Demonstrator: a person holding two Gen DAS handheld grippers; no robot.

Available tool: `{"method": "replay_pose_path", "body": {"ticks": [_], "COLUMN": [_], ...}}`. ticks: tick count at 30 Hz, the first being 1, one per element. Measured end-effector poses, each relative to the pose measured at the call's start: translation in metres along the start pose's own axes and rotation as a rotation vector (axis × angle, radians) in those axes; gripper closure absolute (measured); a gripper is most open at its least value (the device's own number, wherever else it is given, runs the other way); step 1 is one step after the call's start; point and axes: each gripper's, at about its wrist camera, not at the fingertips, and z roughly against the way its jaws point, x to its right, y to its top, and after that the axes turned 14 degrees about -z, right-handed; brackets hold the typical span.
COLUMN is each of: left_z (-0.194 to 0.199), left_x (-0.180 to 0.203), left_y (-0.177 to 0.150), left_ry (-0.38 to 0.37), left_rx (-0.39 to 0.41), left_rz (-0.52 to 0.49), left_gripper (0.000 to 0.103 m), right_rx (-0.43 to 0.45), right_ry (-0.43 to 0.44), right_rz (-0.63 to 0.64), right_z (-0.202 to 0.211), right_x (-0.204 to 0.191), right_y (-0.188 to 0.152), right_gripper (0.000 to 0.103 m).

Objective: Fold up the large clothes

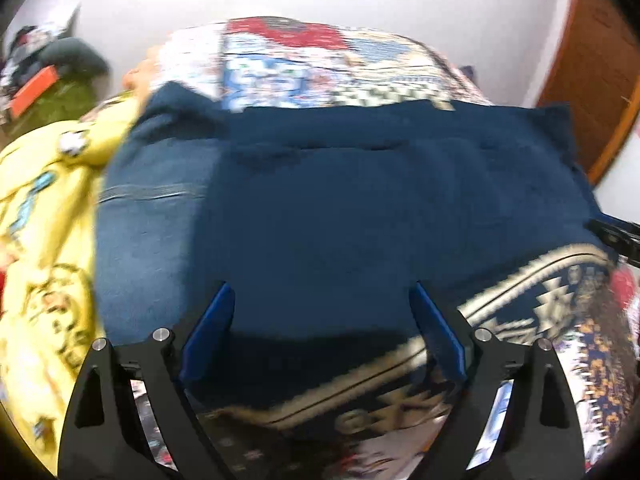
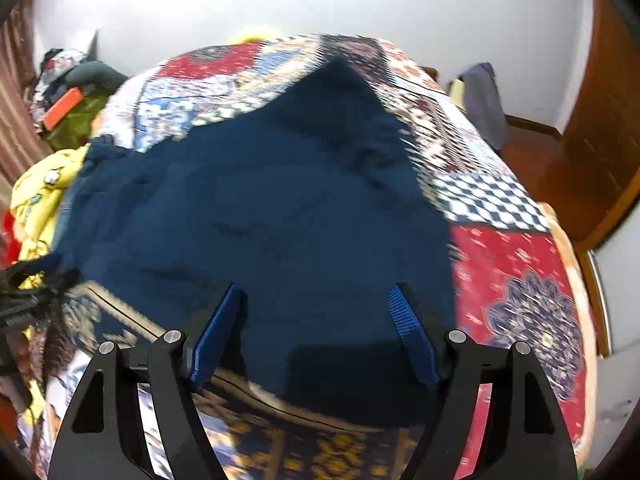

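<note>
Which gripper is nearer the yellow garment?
Left. The left gripper hovers open over the navy garment's near edge, with the yellow garment close on its left. The right gripper, also open, sits farther right along that edge.

i see a white wall across the top of the frame, a wooden door at the right edge, and reddish floor beneath it. a patchwork bedspread fills the middle; striped curtain hangs at far left.
</note>
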Motion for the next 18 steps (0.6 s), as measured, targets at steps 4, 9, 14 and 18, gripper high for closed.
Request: {"method": "replay_pose_path", "body": {"ticks": [4, 9, 14, 18], "left_z": [0.004, 0.019, 0.050, 0.071], "left_x": [-0.023, -0.066, -0.093, -0.089], "left_y": [-0.021, -0.057, -0.071, -0.069], "left_ry": [0.112, 0.094, -0.001, -0.095], "left_rx": [-0.058, -0.102, -0.074, -0.016], "left_rz": [0.048, 0.193, 0.338, 0.379], "left_gripper": [0.012, 0.012, 0.013, 0.013], "right_rx": [-0.004, -0.024, -0.005, 0.024], "right_ry": [-0.059, -0.086, -0.097, -0.043], "right_rz": [-0.046, -0.102, -0.121, -0.122], "right_z": [0.005, 0.018, 0.042, 0.064], "right_x": [0.023, 0.048, 0.055, 0.049], "right_y": [-0.002, -0.008, -0.011, -0.012], "right_gripper": [0.029, 0.029, 0.029, 0.029]}}
